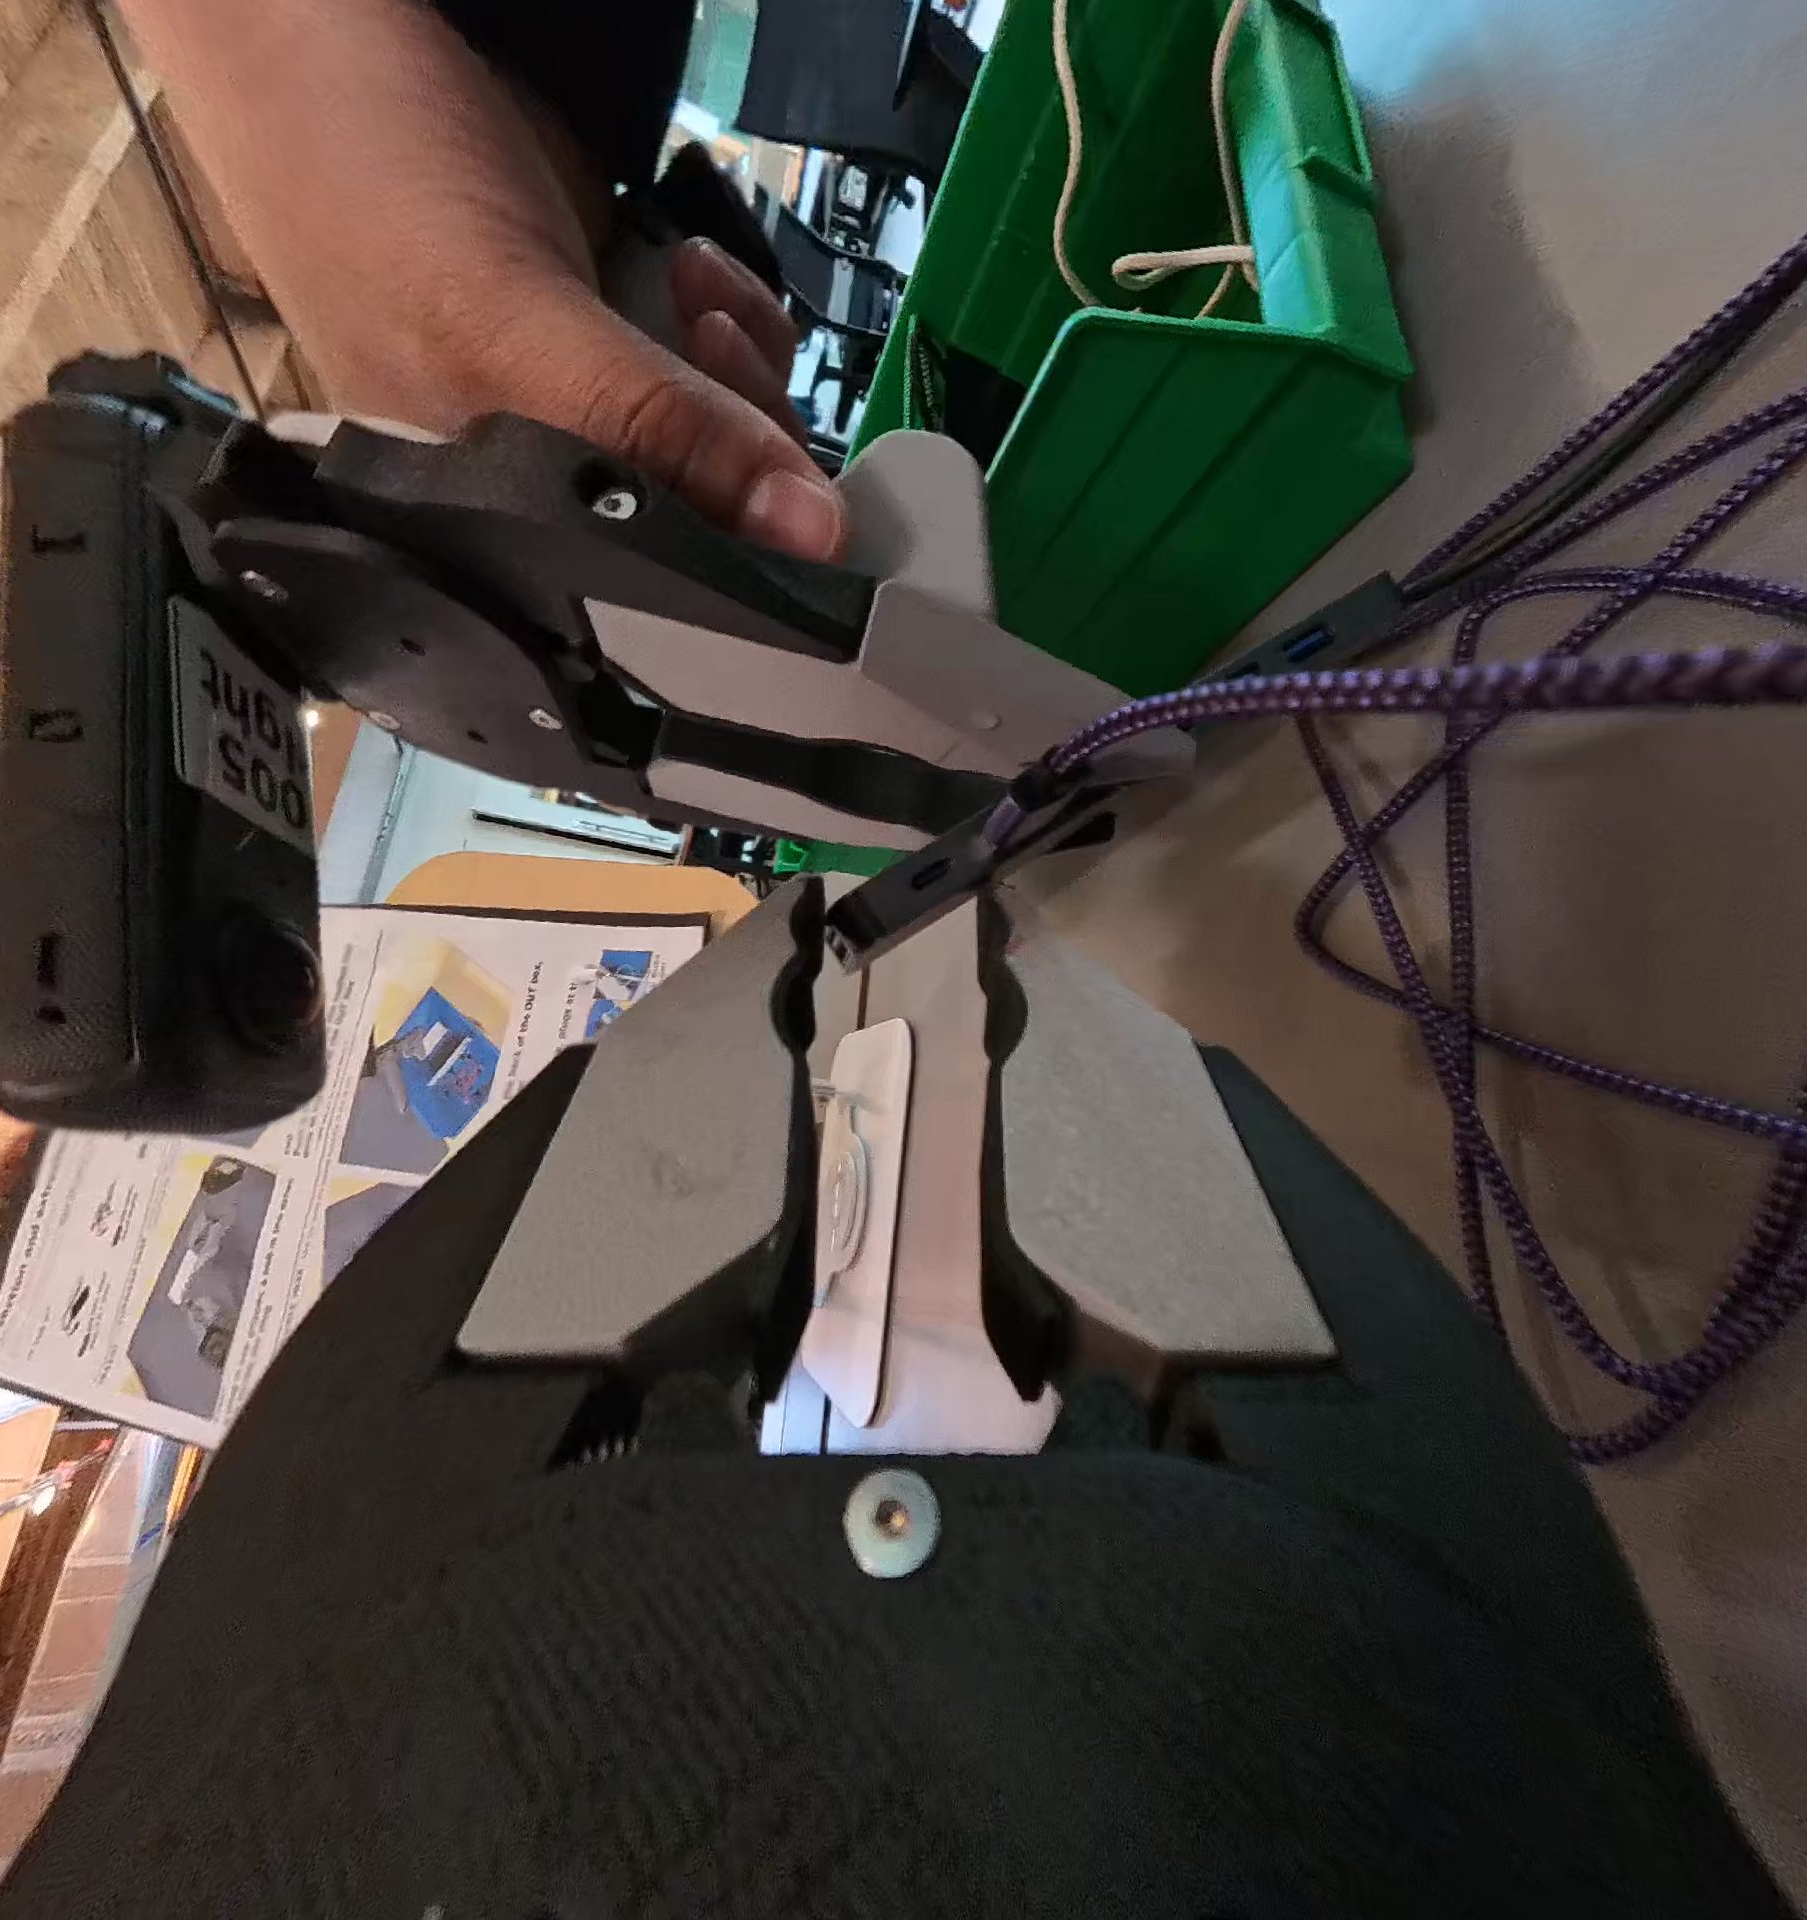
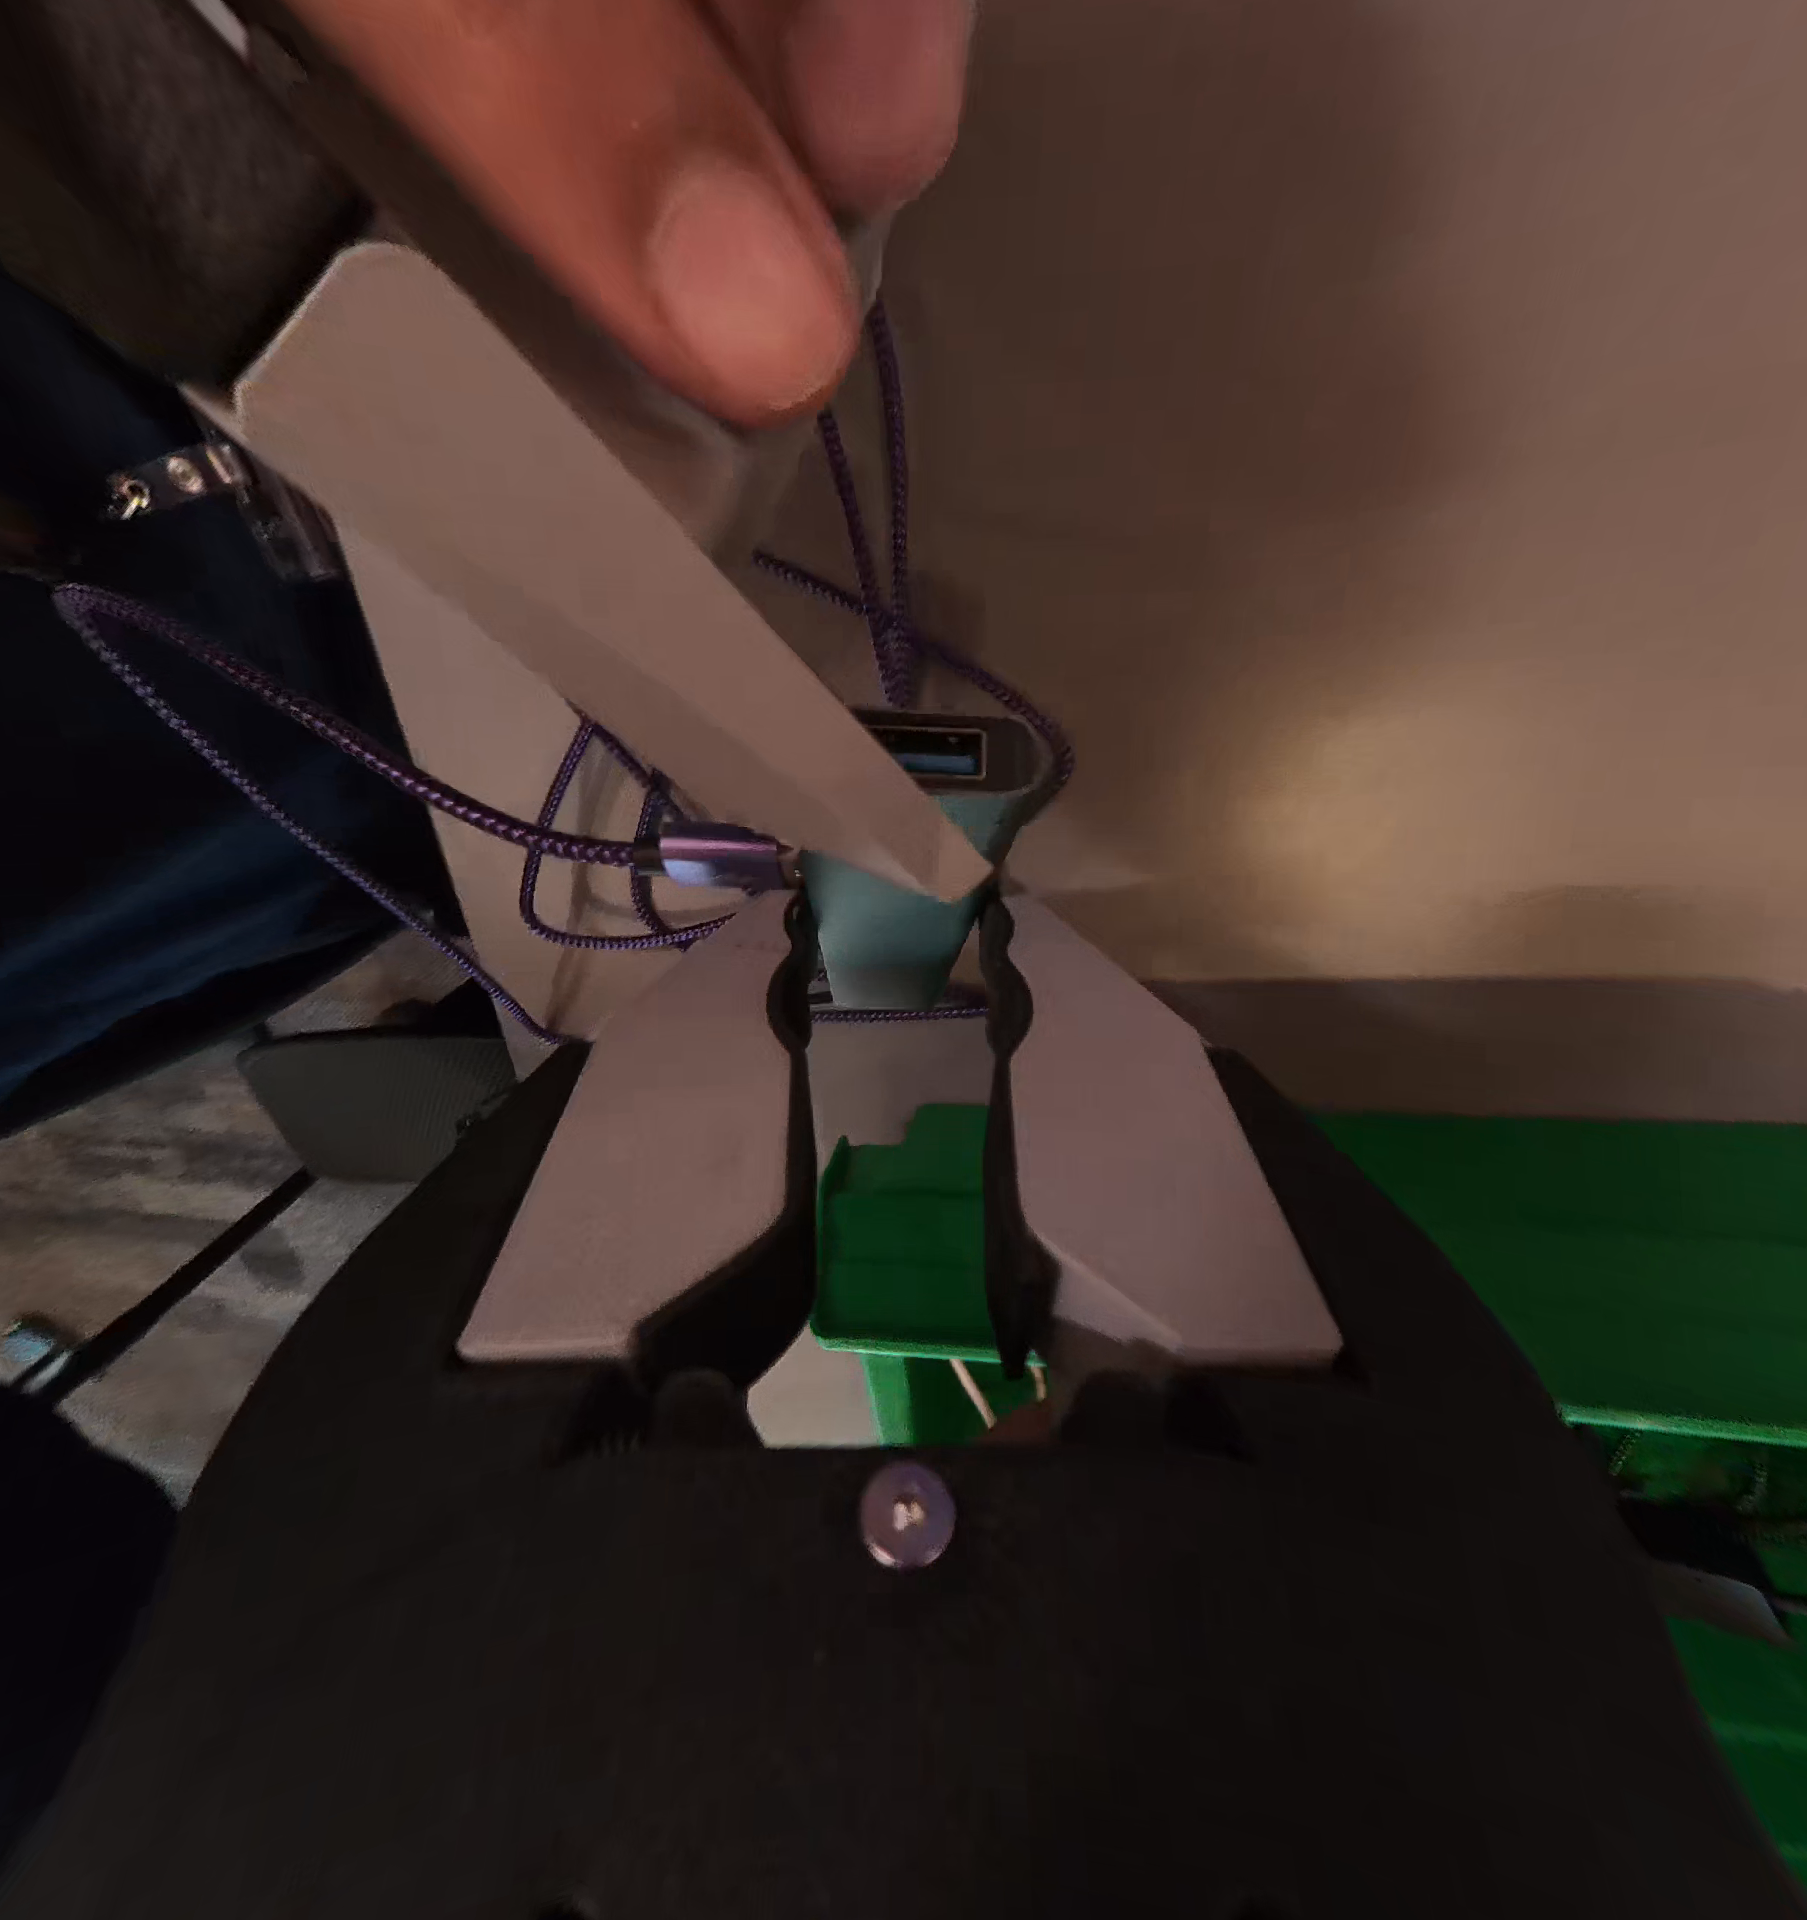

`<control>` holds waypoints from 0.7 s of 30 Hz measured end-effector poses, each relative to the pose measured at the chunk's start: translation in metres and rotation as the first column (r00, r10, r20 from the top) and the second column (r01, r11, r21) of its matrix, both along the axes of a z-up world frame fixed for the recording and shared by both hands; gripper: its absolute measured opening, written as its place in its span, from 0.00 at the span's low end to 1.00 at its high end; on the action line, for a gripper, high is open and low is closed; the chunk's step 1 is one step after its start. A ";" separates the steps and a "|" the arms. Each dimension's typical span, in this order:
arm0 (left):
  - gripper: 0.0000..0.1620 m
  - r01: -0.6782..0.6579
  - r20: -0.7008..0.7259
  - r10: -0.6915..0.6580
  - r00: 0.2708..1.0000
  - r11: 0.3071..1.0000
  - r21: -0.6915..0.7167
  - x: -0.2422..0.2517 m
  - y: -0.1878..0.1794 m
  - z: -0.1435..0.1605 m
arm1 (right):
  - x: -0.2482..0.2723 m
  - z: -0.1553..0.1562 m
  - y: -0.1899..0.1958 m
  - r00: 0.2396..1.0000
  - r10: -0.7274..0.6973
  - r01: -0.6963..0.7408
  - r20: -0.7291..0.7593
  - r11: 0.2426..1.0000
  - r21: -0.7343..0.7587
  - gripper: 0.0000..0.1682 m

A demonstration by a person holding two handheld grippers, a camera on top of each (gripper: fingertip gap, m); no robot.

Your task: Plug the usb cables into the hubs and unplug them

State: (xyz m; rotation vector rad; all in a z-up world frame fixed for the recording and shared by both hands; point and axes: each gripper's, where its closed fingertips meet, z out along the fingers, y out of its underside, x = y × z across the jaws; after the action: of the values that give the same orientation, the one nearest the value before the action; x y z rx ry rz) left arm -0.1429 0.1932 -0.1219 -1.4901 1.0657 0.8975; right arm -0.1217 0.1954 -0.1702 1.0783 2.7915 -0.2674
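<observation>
Purple cable plugged into claw-held hub.

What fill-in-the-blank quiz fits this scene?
1. The braided cable is ____ in colour.
2. The hub is gripped by the ____ hand-held gripper.
3. The bins are ____ in colour.
Missing words: purple; right; green.

Black claw bodies w/ grey fingers, silver centre screw each.
</observation>
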 end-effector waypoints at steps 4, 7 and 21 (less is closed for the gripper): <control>0.14 0.004 -0.034 -0.005 0.999 1.000 -0.029 0.002 0.002 -0.008 | 0.006 -0.006 0.002 0.999 0.017 -0.017 0.044 1.000 0.002 0.17; 0.11 0.000 -0.040 -0.004 0.999 0.995 -0.095 0.001 -0.002 -0.016 | 0.007 -0.012 0.001 0.999 0.015 -0.014 0.030 0.999 -0.040 0.17; 0.06 -0.111 0.179 0.173 0.968 0.944 -0.309 -0.026 -0.034 -0.053 | -0.021 -0.011 -0.019 0.790 0.135 -0.105 -0.598 0.991 0.084 0.08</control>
State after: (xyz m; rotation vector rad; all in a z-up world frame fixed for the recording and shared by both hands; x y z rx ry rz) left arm -0.1685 0.1593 -0.1749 -1.8881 0.9794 0.6834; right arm -0.1423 0.1760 -0.1812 0.9397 3.4276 -0.6384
